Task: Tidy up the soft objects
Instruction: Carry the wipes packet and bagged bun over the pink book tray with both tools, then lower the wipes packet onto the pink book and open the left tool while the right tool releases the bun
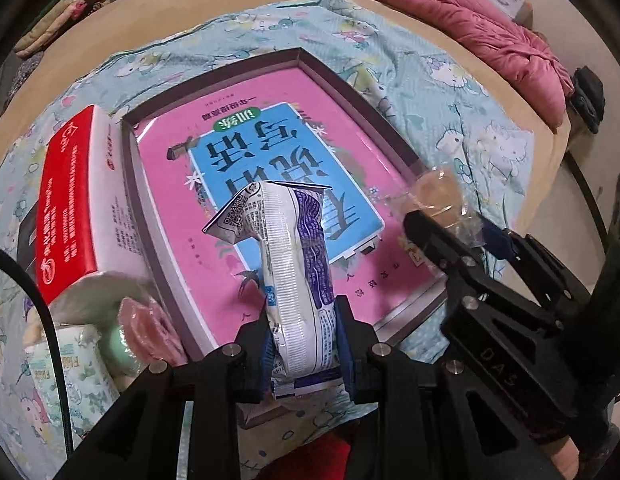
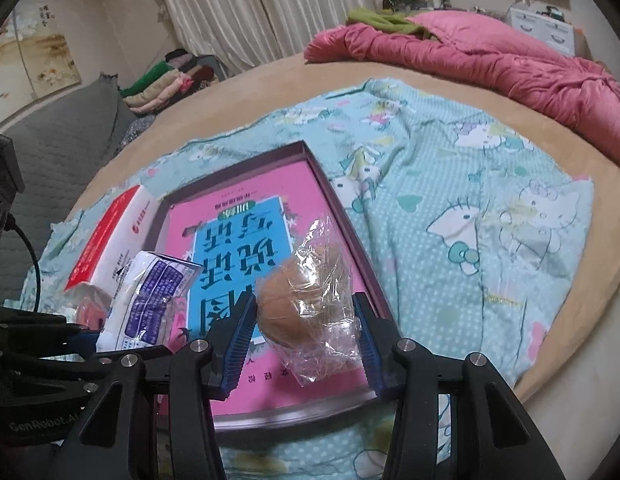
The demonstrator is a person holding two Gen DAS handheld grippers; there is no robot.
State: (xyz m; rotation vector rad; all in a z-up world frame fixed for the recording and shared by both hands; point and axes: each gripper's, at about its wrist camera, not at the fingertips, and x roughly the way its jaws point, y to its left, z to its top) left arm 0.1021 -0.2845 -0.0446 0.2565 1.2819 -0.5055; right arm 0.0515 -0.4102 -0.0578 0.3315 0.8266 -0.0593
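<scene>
Left gripper (image 1: pixel 306 344) of mine is clamped on a white-and-purple snack packet (image 1: pixel 294 276), held above the near edge of the shallow tray (image 1: pixel 214 92), which has a pink-and-blue book (image 1: pixel 270 152) lying in it. Right gripper (image 2: pixel 306 344) grips a brown bun in clear wrap (image 2: pixel 306 304) over the tray's near right corner. Beside the tray's left edge sit a red-and-white box (image 1: pixel 70 200) and other wrapped soft items (image 1: pixel 122 332), all on the cartoon-print sheet (image 2: pixel 470 208) spread over the bed.
</scene>
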